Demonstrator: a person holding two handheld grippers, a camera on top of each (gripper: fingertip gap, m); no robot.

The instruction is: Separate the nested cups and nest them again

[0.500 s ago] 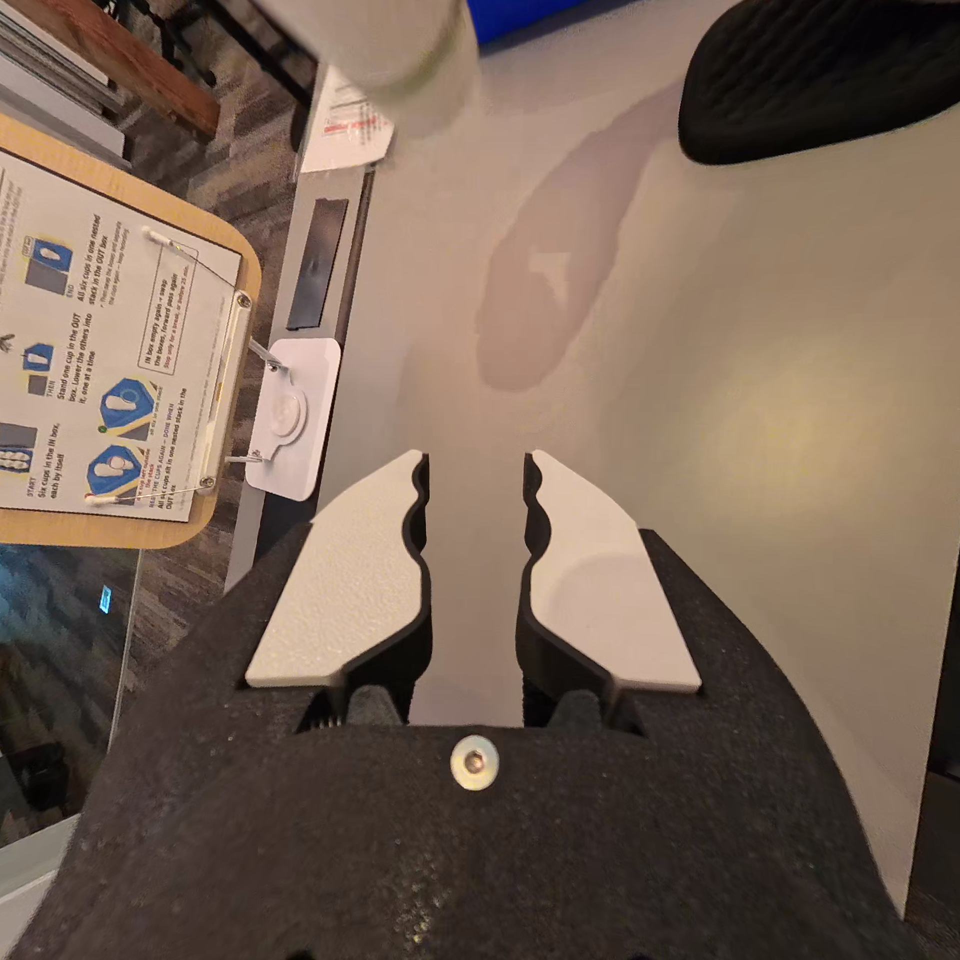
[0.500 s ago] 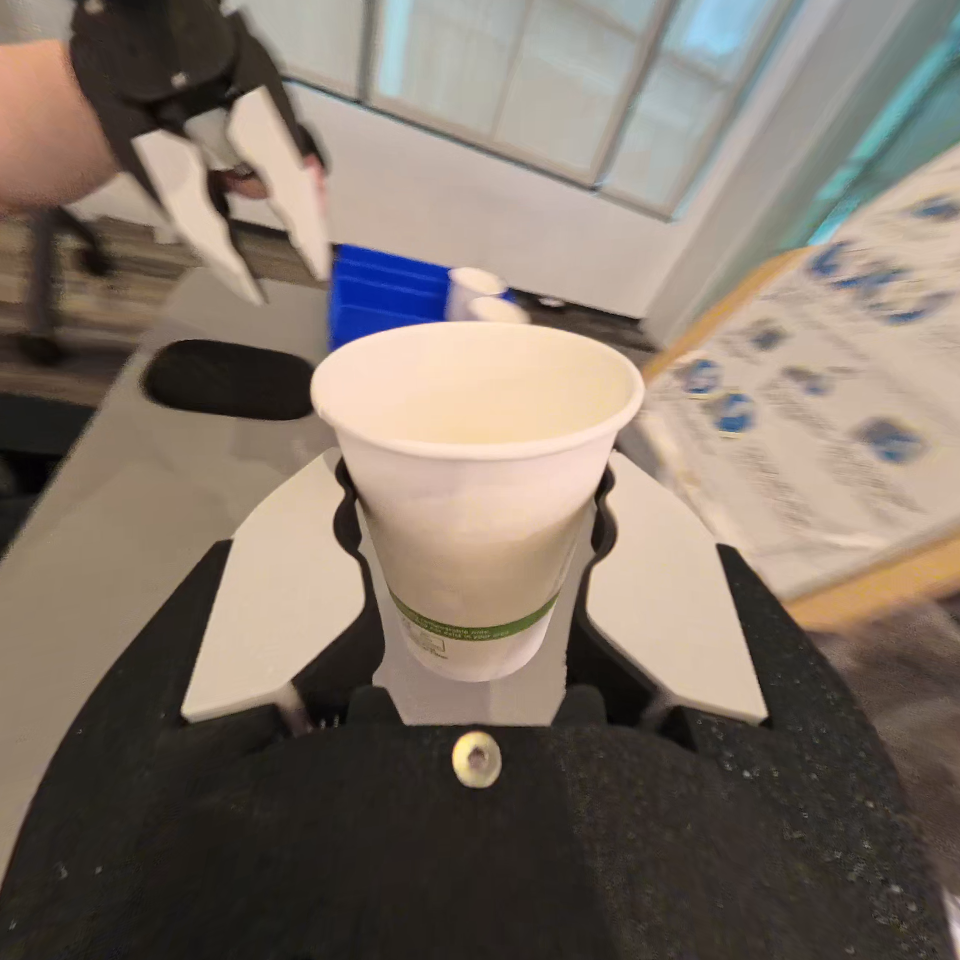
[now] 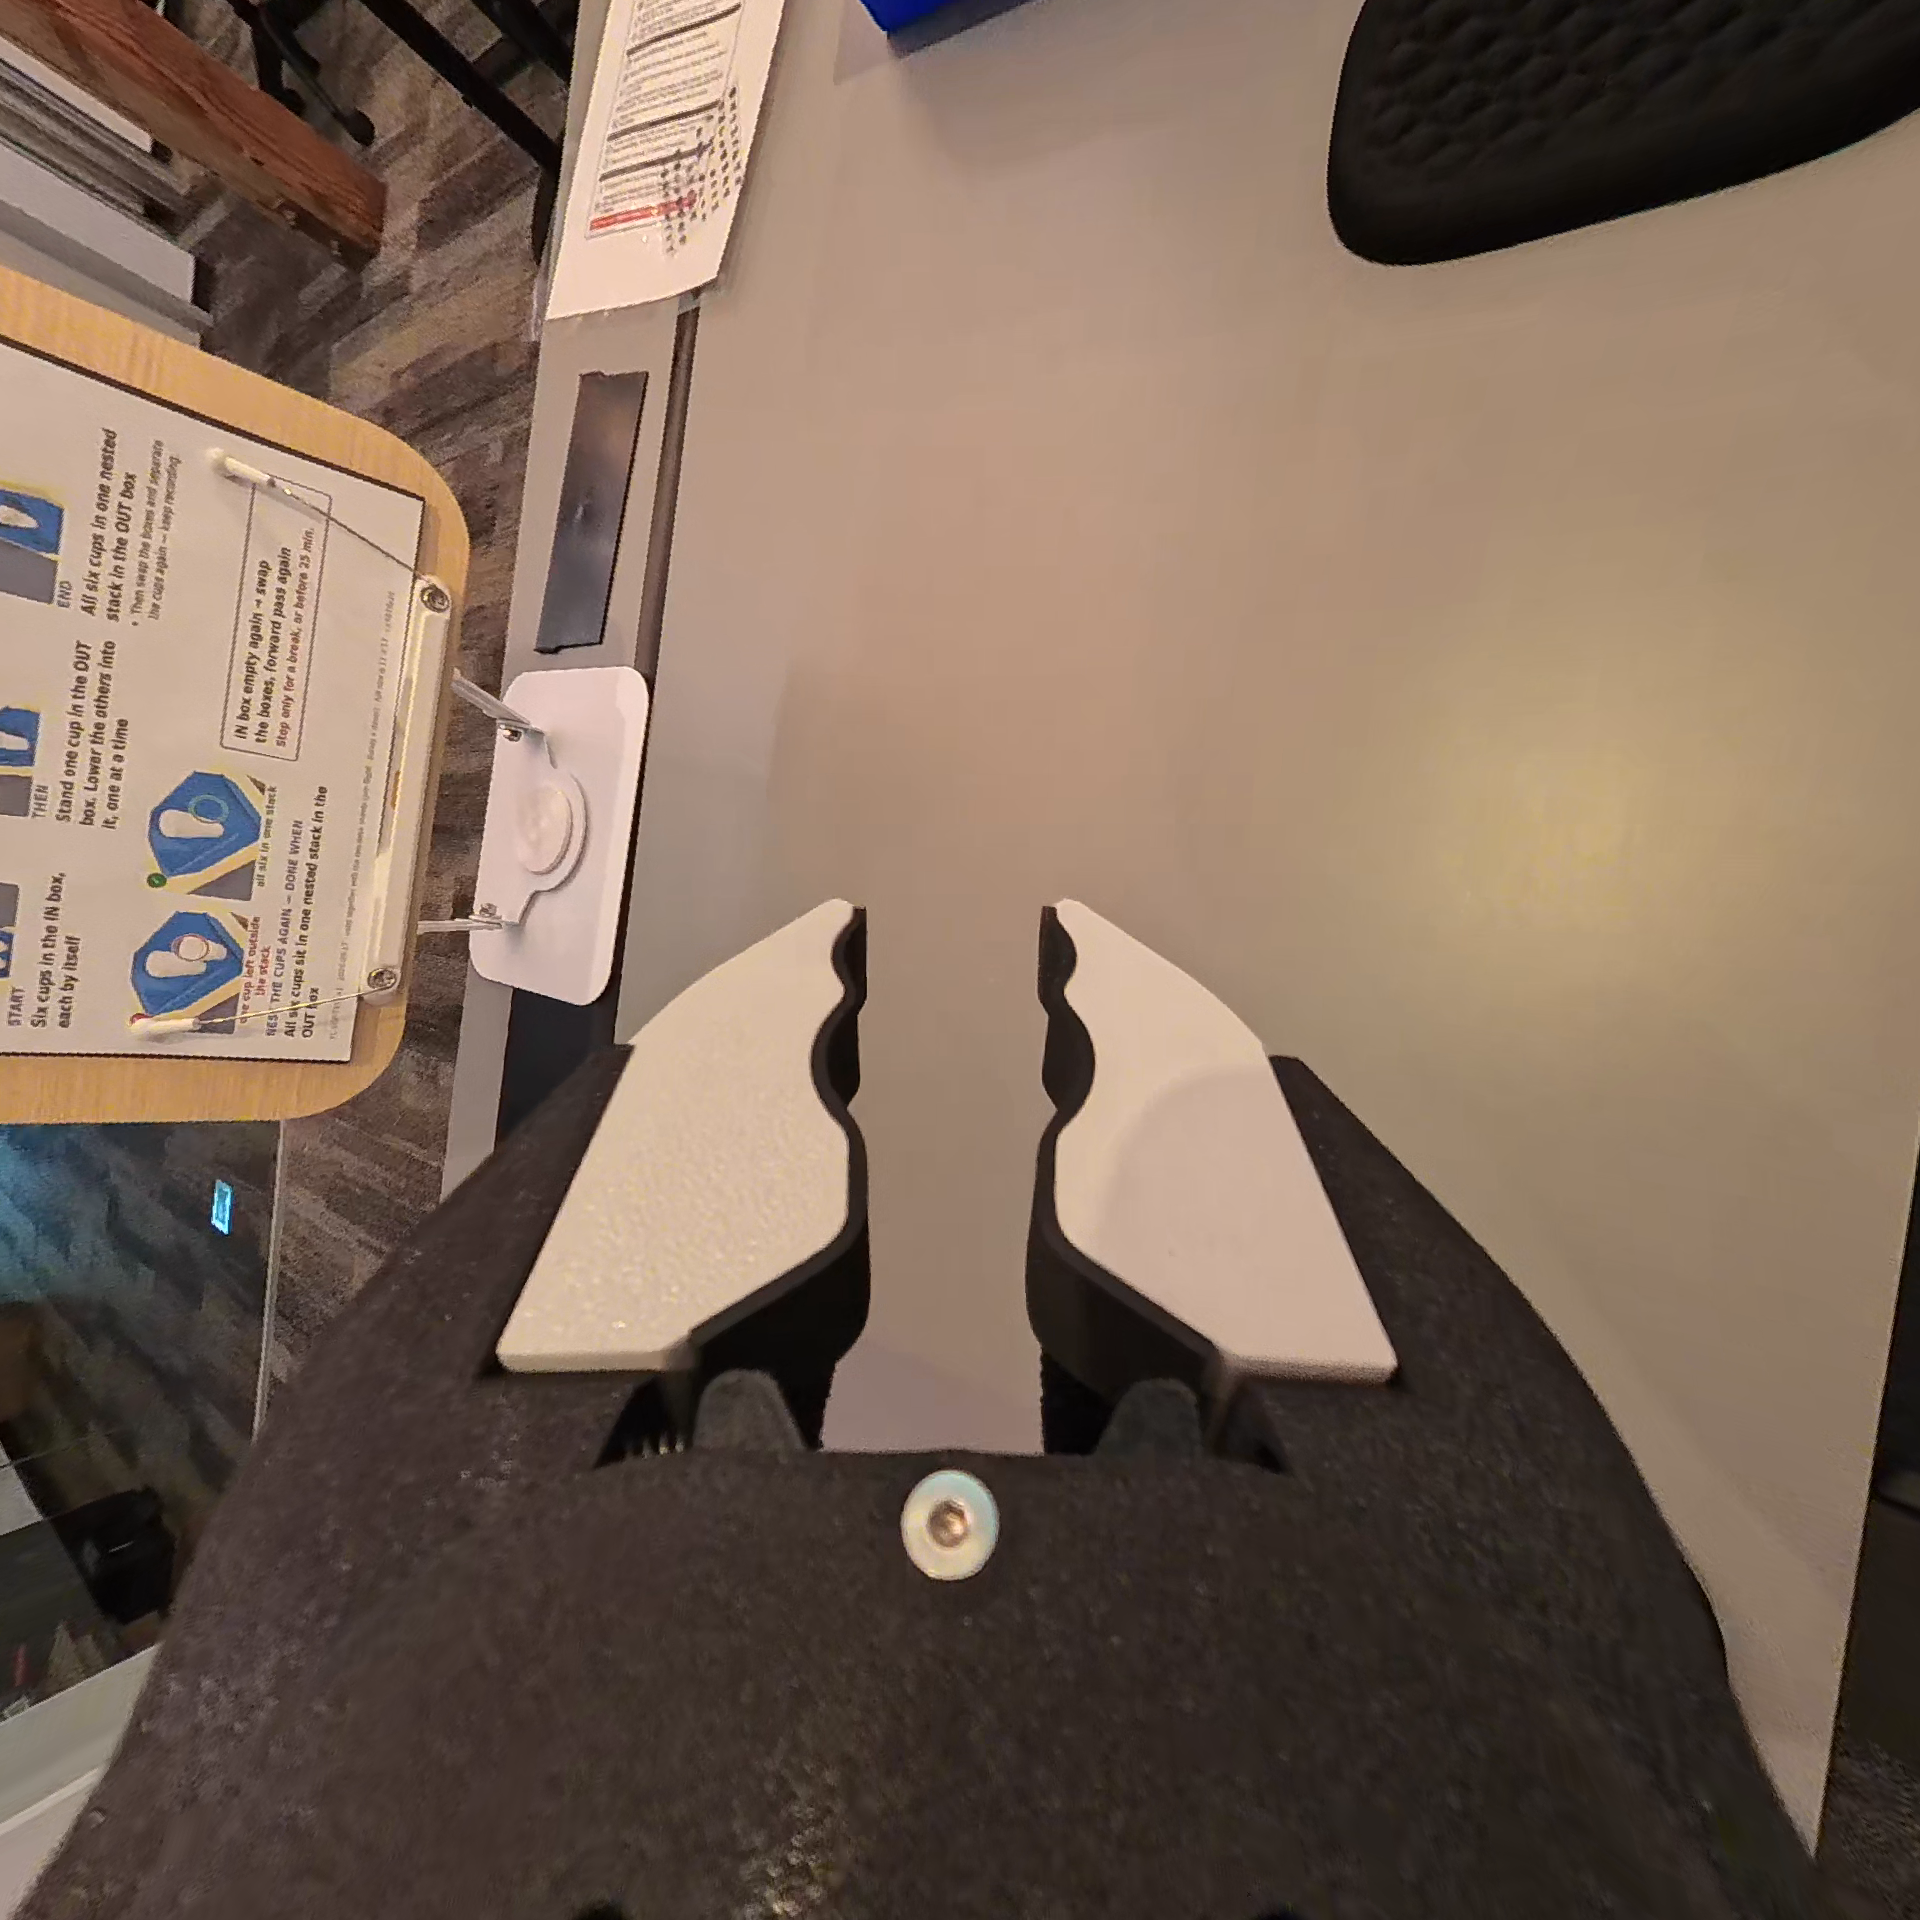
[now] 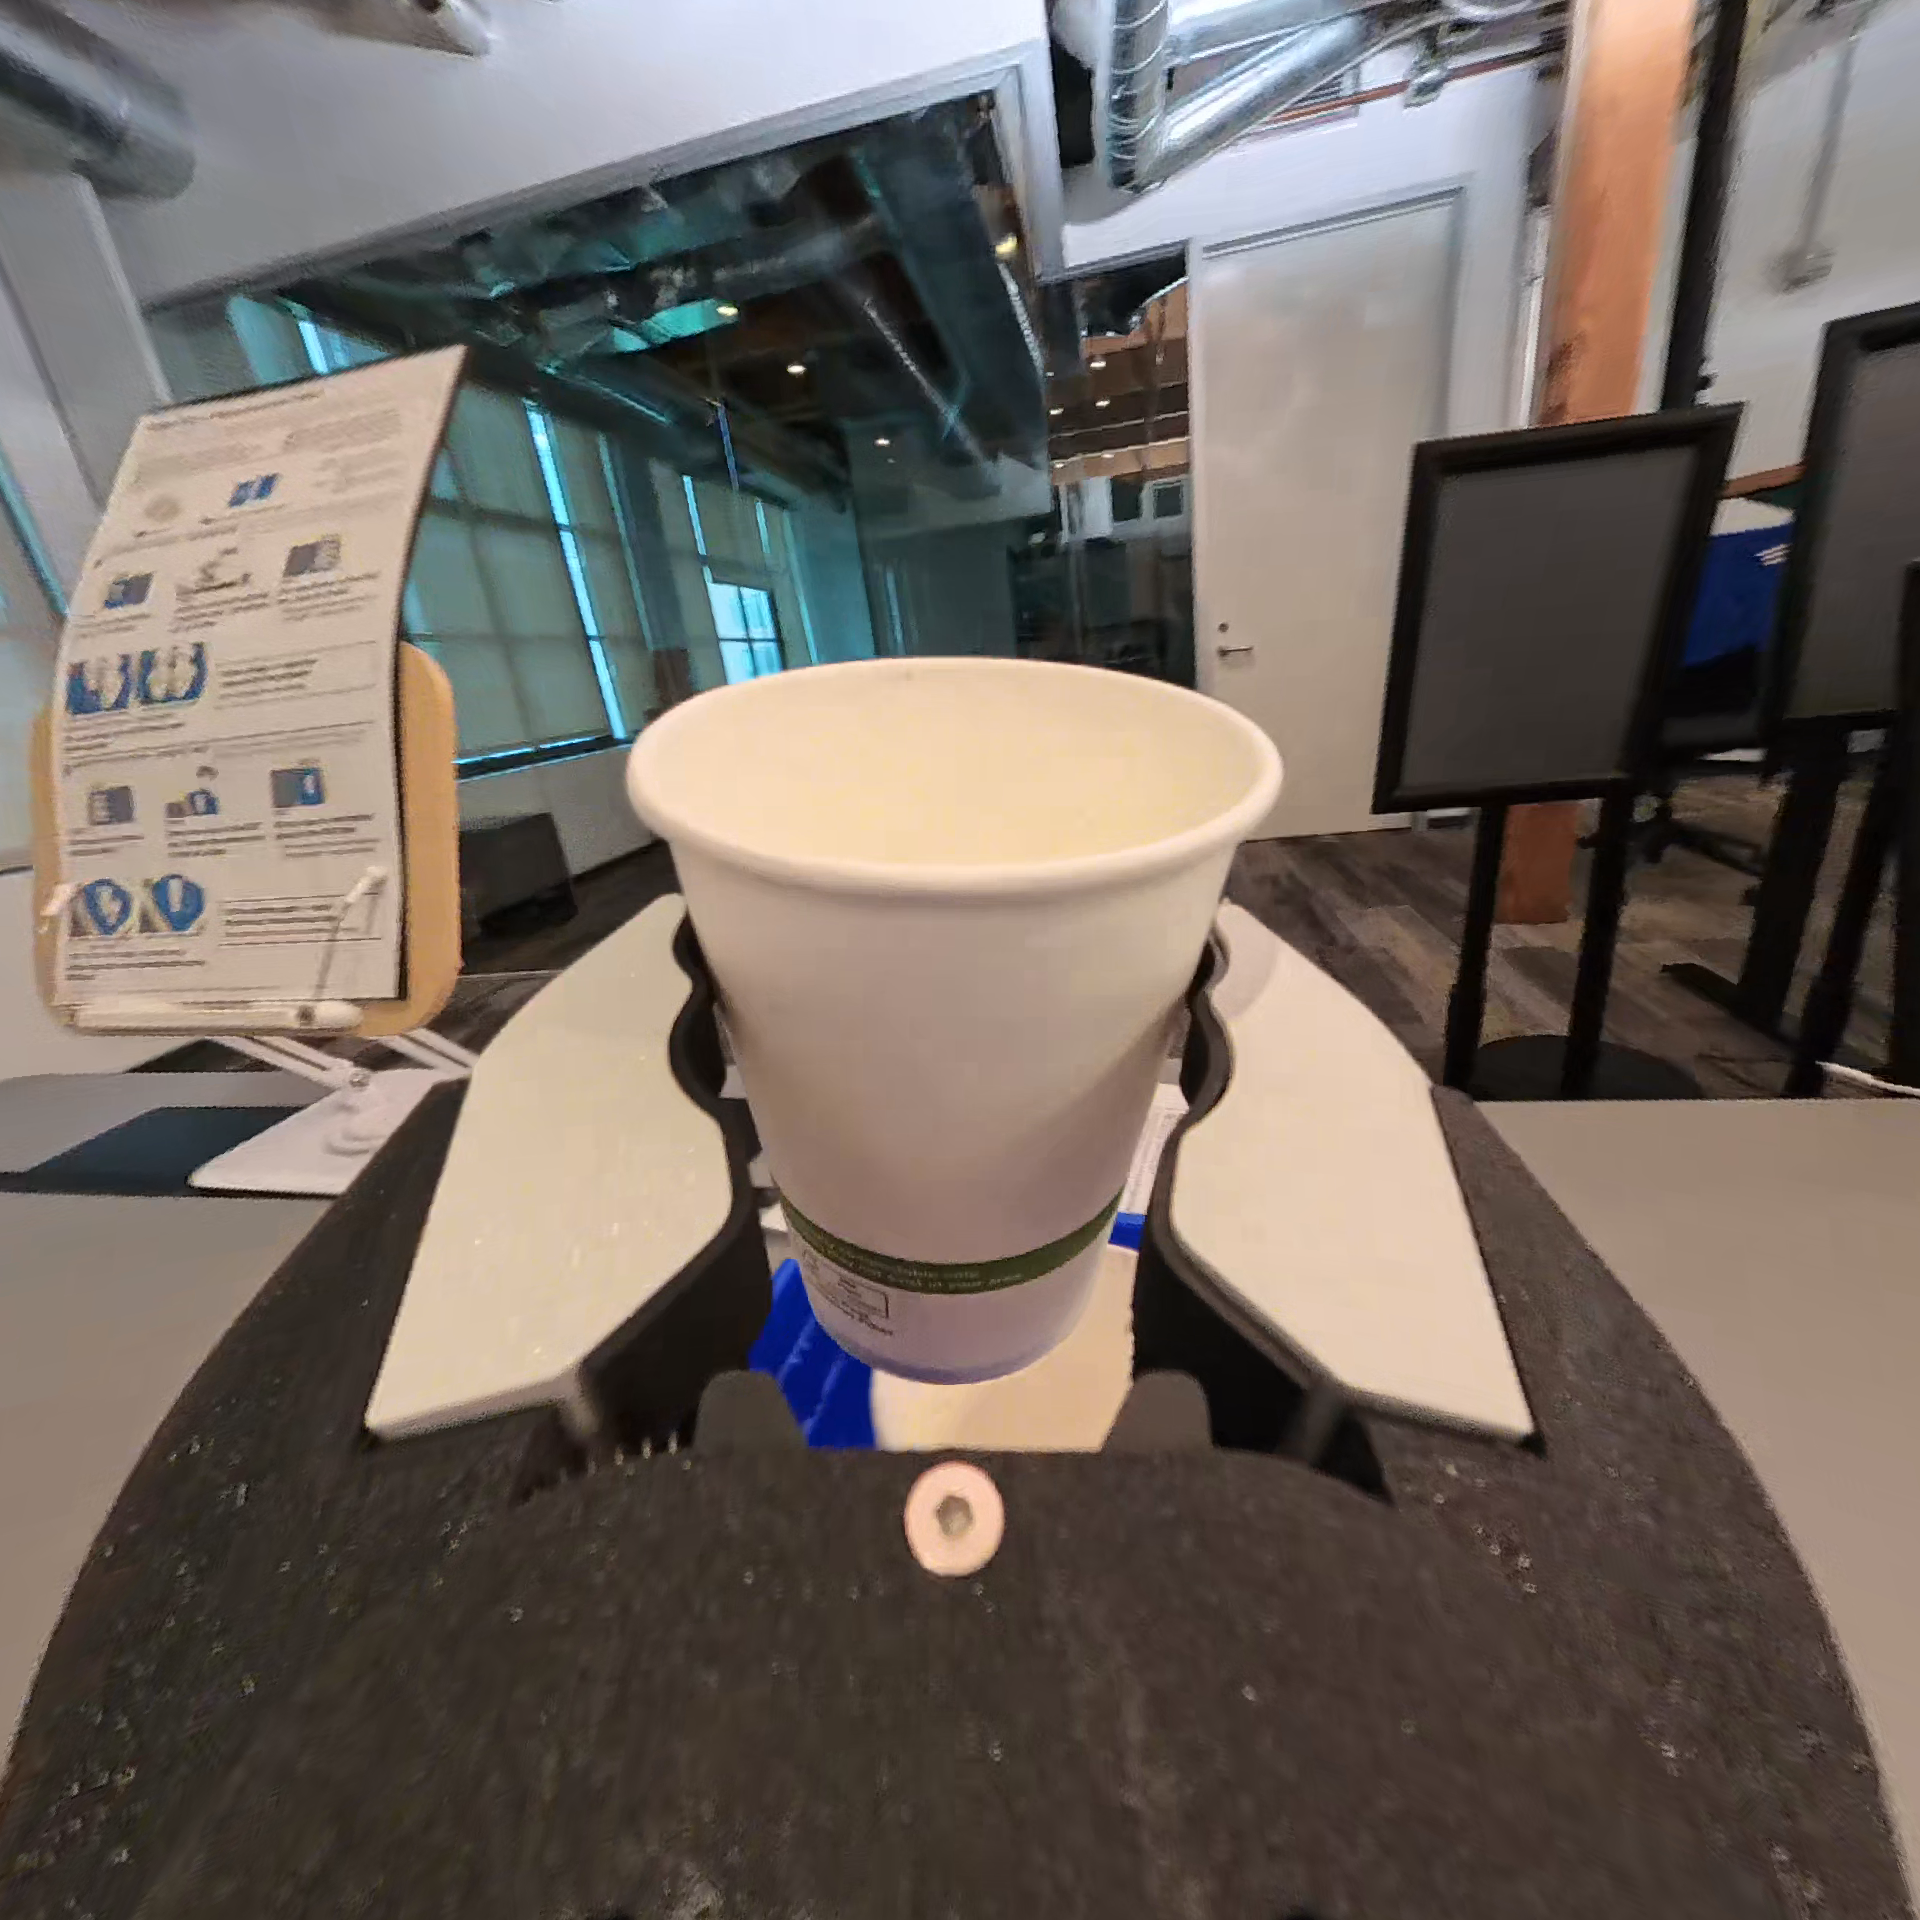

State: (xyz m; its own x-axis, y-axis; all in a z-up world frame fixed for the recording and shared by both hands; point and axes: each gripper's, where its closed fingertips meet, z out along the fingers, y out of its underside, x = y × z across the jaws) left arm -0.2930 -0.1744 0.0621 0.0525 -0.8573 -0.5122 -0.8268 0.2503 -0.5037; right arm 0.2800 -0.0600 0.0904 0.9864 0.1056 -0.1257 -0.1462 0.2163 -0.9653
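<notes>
Worktop [image 3: 1299,623]: pale grey, matte, smooth, seen from above in the left wrist view, with a warm patch of reflected light toward its right side. Black textured pad [image 3: 1621,114] at the far right corner of the worktop. Printed paper sheet [image 3: 665,145] lying at the far left edge; dark strip [image 3: 590,509] and white stand base [image 3: 556,831] just nearer along that edge. Instruction sheet on a wooden board [image 3: 197,727] held off the left edge by that base. Floor: grey-brown patterned carpet [image 3: 457,208] beyond the edge.

Left gripper [image 3: 951,920]: fingers spread apart, nothing between them, bare worktop showing through the gap.

Right gripper [image 4: 951,997]: pinching a white paper cup [image 4: 951,987] by its sides, cup upright, mouth open to the camera, green band near its base. Cup is raised above a blue bin [image 4: 810,1351], of which only a sliver shows below it; what the bin holds cannot be told.

Right wrist view only: the room, namely glass partition walls, exposed ceiling ducts, a white door [image 4: 1320,499], a wooden column [image 4: 1600,208], two black-framed sign stands [image 4: 1558,613] on the carpet, and the instruction board [image 4: 239,686] facing forward.

Left wrist view only: the black pad and the flat paper sheet.
</notes>
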